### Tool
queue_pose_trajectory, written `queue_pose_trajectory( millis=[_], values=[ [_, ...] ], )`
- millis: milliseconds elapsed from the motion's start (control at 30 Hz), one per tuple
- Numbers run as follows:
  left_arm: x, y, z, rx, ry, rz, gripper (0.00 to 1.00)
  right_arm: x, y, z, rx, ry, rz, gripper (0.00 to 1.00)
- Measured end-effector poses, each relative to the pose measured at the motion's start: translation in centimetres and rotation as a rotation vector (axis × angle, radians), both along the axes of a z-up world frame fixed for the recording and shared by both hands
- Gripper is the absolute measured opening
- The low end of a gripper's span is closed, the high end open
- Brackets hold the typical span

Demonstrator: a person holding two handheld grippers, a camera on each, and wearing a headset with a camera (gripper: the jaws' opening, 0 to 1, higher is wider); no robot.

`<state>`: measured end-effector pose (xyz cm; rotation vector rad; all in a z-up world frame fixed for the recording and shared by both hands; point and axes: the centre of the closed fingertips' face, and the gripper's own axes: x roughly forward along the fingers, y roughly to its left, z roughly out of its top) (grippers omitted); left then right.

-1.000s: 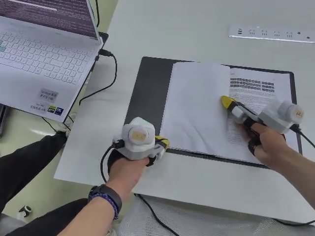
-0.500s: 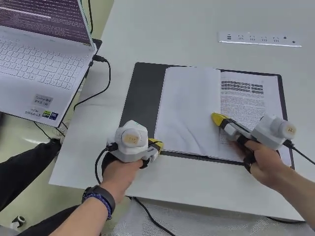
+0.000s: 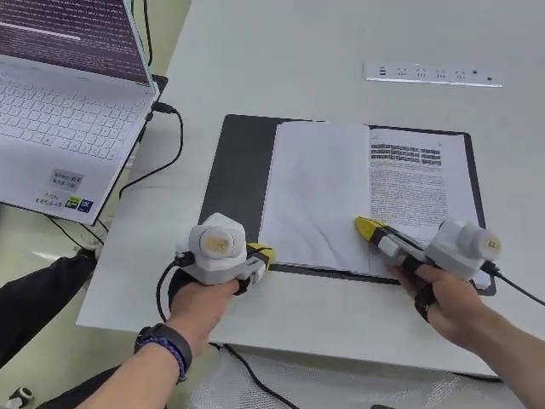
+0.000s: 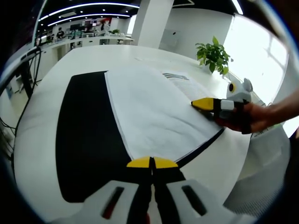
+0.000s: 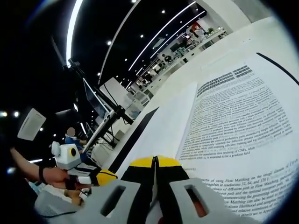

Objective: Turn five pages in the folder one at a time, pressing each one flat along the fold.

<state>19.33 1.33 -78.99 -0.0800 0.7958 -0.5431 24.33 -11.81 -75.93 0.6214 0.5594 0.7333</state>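
A black folder (image 3: 234, 166) lies open on the white table, a blank turned page (image 3: 315, 192) on its left half and a printed page (image 3: 409, 183) on its right. My right gripper (image 3: 368, 228) is shut, its yellow tips resting on the paper near the fold at the folder's near edge. My left gripper (image 3: 262, 253) is shut too, sitting at the near left corner of the folder (image 4: 84, 140), empty. In the left gripper view the right gripper (image 4: 201, 103) lies on the blank page (image 4: 149, 112). The right gripper view shows its tips (image 5: 154, 162) over the printed page (image 5: 233, 116).
An open laptop (image 3: 60, 111) stands at the far left with a black cable (image 3: 166, 145) running toward the folder. A white power strip (image 3: 430, 74) lies at the far right. A second cable (image 3: 247, 366) hangs off the table's near edge.
My right gripper has slid along the fold toward the near edge of the folder. The left gripper has stayed at the folder's near left corner; the camera has shifted.
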Motion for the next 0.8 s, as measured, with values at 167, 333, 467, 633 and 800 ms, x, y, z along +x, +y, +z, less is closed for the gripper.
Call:
queue_pose_trajectory(
  millis=[167,333,467,633,800],
  values=[
    [0.0,0.0,-0.1,-0.003,-0.003,0.003,0.00,-1.2,-0.1,-0.2,-0.005,0.002,0.019,0.00],
    [0.0,0.0,-0.1,-0.011,-0.009,0.000,0.00,-1.8,-0.4,-0.7,-0.014,0.007,0.042,0.00],
    [0.0,0.0,0.0,-0.013,-0.011,0.001,0.00,-2.6,-0.6,-1.1,-0.020,0.012,0.056,0.00],
    [0.0,-0.1,-0.1,-0.016,-0.013,0.003,0.00,-3.8,-0.7,-1.4,-0.025,0.017,0.067,0.00],
    [0.0,0.0,-0.1,-0.017,-0.015,0.005,0.00,-4.7,-0.9,-1.6,-0.017,0.026,0.058,0.00]
  ],
)
